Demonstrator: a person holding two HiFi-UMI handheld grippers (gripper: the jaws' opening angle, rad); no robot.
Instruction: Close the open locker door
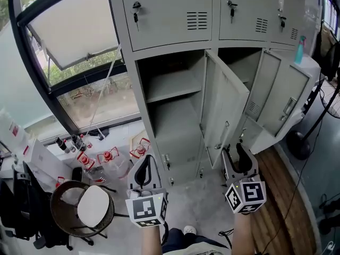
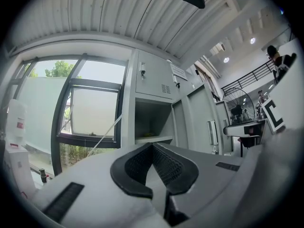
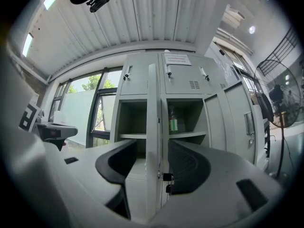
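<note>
Door (image 1: 226,108) of the middle locker (image 1: 175,116) was noted swung wide, hinged at the compartment's right, with its free edge turned toward the person. Right gripper (image 1: 237,154) was held low, the door's lower corner at eleven o'clock of it and apparently apart from it. Its jaws were spread. In the right gripper view the door edge (image 3: 152,108) was framed at twelve o'clock in the gap, but whether it sat inside the jaws or just beyond could not be settled. That line-up was judged a set-up for catching or pushing the edge. Left gripper (image 1: 147,159) was kept at nine o'clock of the right one, jaws pressed together on nothing, pointed at the open compartment, likely idle. Both forearms (image 1: 242,232) were reached in from six o'clock. A second door (image 1: 289,102) was seen open at two o'clock.
</note>
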